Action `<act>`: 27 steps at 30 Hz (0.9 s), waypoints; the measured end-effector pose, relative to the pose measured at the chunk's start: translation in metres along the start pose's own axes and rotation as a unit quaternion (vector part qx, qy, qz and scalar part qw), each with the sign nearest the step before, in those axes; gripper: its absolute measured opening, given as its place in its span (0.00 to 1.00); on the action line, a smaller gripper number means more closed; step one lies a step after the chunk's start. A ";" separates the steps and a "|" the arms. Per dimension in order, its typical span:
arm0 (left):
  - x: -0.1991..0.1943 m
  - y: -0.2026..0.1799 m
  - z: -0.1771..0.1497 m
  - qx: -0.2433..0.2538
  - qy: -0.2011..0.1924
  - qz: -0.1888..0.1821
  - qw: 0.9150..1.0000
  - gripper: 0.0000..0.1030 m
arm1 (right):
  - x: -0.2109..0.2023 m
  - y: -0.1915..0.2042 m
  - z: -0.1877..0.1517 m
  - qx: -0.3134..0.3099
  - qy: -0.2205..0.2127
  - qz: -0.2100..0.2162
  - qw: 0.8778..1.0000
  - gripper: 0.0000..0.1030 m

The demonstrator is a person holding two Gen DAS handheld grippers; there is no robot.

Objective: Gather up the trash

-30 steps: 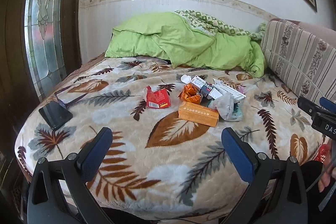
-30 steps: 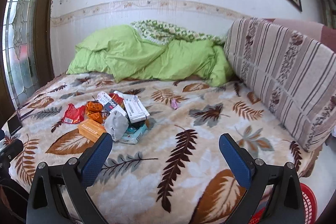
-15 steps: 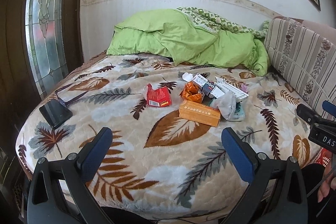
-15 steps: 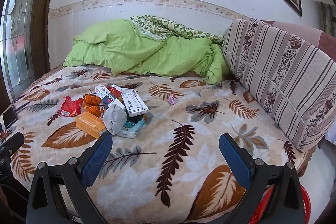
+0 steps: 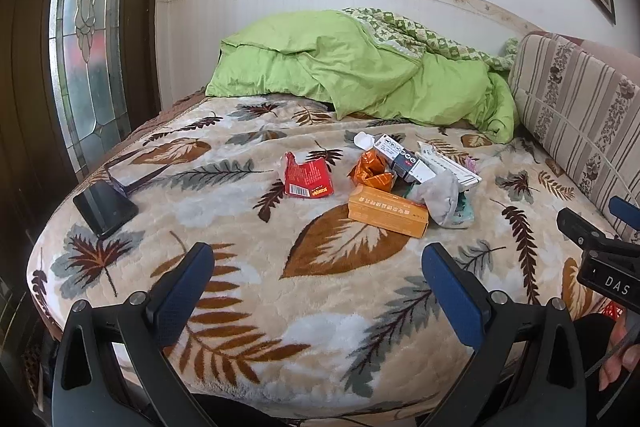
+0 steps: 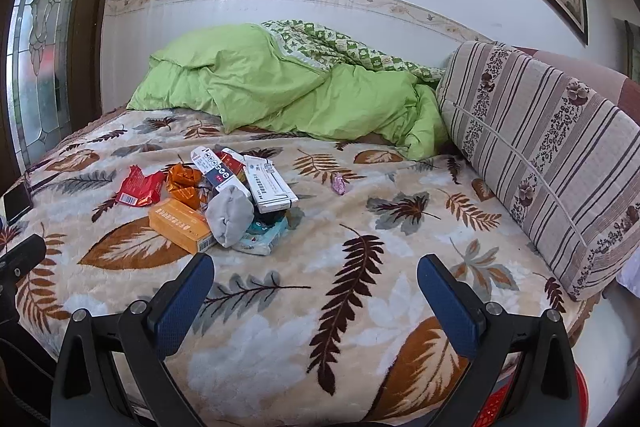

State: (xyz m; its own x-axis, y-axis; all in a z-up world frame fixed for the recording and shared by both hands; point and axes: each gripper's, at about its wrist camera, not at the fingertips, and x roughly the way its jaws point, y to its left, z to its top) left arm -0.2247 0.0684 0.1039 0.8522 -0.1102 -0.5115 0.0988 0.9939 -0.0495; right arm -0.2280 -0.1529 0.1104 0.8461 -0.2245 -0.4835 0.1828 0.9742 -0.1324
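Note:
A heap of trash lies mid-bed on a leaf-print blanket [image 5: 340, 307]: a red wrapper [image 5: 307, 179] [image 6: 139, 185], a crumpled orange wrapper [image 5: 370, 171] [image 6: 185, 183], an orange box [image 5: 387, 211] [image 6: 181, 225], a grey wad [image 5: 438, 195] [image 6: 231, 214], white boxes [image 5: 448, 169] [image 6: 269, 185] and a teal packet [image 6: 264, 234]. A small pink wrapper [image 6: 339, 183] lies apart to the right. My left gripper [image 5: 318, 279] hangs open, nothing in it, near the bed's front edge, short of the heap. My right gripper [image 6: 316, 285] is open and holds nothing, right of the heap.
A black phone [image 5: 105, 207] lies at the bed's left edge. Green bedding [image 5: 360, 71] is piled at the far end, a striped cushion [image 6: 548, 155] lines the right side. A red basket [image 6: 504, 403] shows below the bed's corner. A glass door panel [image 5: 84, 39] stands left.
Both grippers have moved forward toward the bed and tilted slightly down; the trash heap now looks larger and nearer. Nothing has been taken hold of.

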 end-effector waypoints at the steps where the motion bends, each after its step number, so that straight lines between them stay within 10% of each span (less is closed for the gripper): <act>1: 0.001 0.001 0.000 -0.003 0.002 -0.001 1.000 1.00 | 0.001 0.000 0.000 -0.001 0.001 0.000 1.000 0.99; 27: 0.011 -0.005 -0.002 0.000 0.017 -0.007 1.000 1.00 | 0.010 -0.012 -0.001 0.013 0.023 -0.001 1.000 0.99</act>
State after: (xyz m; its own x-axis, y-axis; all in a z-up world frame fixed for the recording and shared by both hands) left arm -0.2173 0.0619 0.0966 0.8328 -0.1237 -0.5395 0.1104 0.9923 -0.0570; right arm -0.2223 -0.1671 0.1067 0.8219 -0.2273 -0.5223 0.1980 0.9738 -0.1122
